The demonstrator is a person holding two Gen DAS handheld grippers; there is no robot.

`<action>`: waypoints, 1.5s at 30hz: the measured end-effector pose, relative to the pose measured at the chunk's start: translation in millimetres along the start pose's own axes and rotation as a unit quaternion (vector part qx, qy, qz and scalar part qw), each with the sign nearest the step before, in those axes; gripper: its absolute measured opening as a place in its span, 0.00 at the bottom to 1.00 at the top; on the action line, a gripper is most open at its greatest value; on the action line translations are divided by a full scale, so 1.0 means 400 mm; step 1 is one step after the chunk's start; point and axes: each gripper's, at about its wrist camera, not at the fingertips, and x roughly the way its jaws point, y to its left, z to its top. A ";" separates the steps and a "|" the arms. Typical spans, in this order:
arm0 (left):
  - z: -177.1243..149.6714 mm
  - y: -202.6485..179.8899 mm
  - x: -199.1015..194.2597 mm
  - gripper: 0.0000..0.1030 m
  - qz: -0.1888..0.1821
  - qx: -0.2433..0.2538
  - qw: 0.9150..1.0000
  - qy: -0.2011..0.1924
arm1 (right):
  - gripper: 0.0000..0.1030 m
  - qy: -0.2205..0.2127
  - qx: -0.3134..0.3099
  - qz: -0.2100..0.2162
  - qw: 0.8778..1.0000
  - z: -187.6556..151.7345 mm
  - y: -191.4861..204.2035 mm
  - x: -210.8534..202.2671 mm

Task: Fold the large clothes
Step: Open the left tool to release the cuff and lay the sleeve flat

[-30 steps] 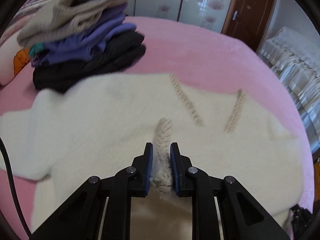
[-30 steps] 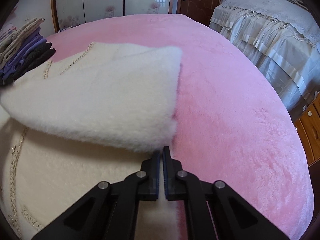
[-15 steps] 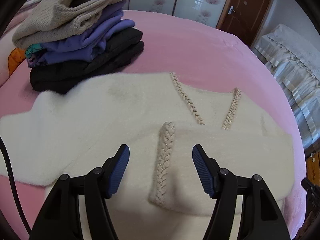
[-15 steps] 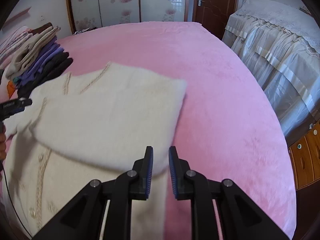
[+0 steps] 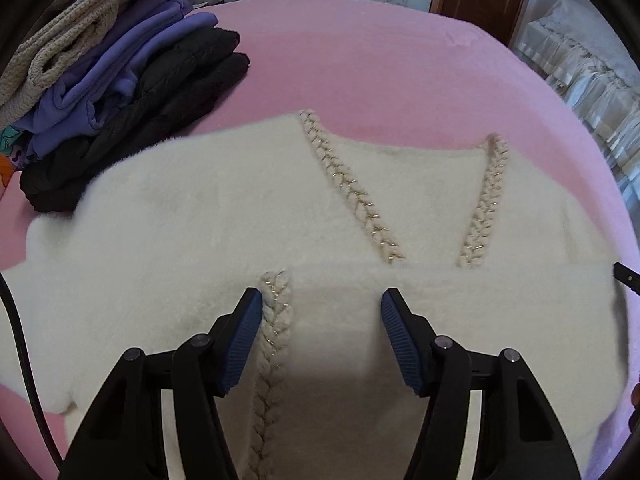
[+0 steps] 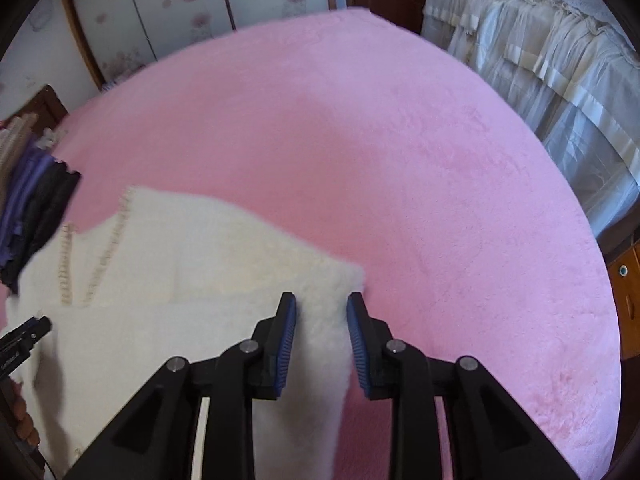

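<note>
Pink bed blanket [image 6: 400,168], cream fleece cardigan [image 5: 208,216] part-folded on it, both claws let go.

Fleece lies flat near the middle of the blanket, its far end just beside the stack of folded clothes [image 5: 120,80]; its lower part is turned up over the body, so that the folded edge crosses just below the braided neckline trim [image 5: 352,184]. Judging by this, one fold is laid and the step in hand is the release, while the next move calls for a fresh hold on a side or sleeve to bring it across the body. Left claw [image 5: 322,336] has just been opening, then eased in a little; it stands wide above the cardigan's braided front trim [image 5: 276,320], gripping nothing. Right claw [image 6: 322,336] has just been opening too, partly spread over the cardigan's edge nearest the bare blanket, its pads clear of the fleece.
</note>
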 end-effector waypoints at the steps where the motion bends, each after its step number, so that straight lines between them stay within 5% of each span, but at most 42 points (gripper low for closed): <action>1: 0.000 0.003 0.018 0.56 0.003 0.000 1.000 0.006 | 0.25 0.010 -0.005 -0.009 1.000 -0.001 -0.004 0.025; 9: -0.017 0.019 0.027 0.60 -0.002 0.012 1.000 -0.010 | 0.44 -0.009 0.003 -0.016 1.000 -0.028 -0.037 0.022; 14: -0.036 0.042 -0.050 0.60 0.000 0.004 1.000 -0.014 | 0.45 -0.059 -0.024 -0.066 0.996 -0.068 0.007 -0.104; 19: -0.122 0.030 -0.170 0.66 -0.010 0.001 0.999 -0.040 | 0.39 -0.106 -0.106 0.015 0.989 -0.195 0.168 -0.238; 23: -0.206 0.011 -0.215 0.66 -0.055 -0.019 0.998 -0.040 | 0.33 -0.095 -0.144 0.089 0.981 -0.285 0.301 -0.256; 26: -0.236 -0.004 -0.189 0.66 -0.050 -0.021 0.998 -0.029 | 0.25 -0.077 -0.165 0.100 0.978 -0.333 0.373 -0.216; 31: -0.250 0.017 -0.153 0.66 0.010 -0.002 1.000 -0.027 | 0.13 -0.052 -0.141 0.049 0.987 -0.350 0.310 -0.151; 35: -0.249 0.100 -0.120 0.67 -0.012 -0.039 0.999 -0.006 | 0.12 -0.052 -0.099 0.005 0.994 -0.346 0.159 -0.149; 36: -0.249 0.109 -0.120 0.67 -0.017 -0.040 0.999 -0.007 | 0.00 -0.048 -0.091 0.010 0.995 -0.347 0.123 -0.148; 38: -0.254 0.106 -0.121 0.68 -0.013 -0.028 0.999 -0.010 | 0.00 -0.042 -0.080 0.031 0.995 -0.349 0.081 -0.149; 45: -0.251 0.101 -0.128 0.68 -0.003 -0.027 1.000 -0.007 | 0.03 -0.044 -0.090 -0.009 0.995 -0.369 0.135 -0.159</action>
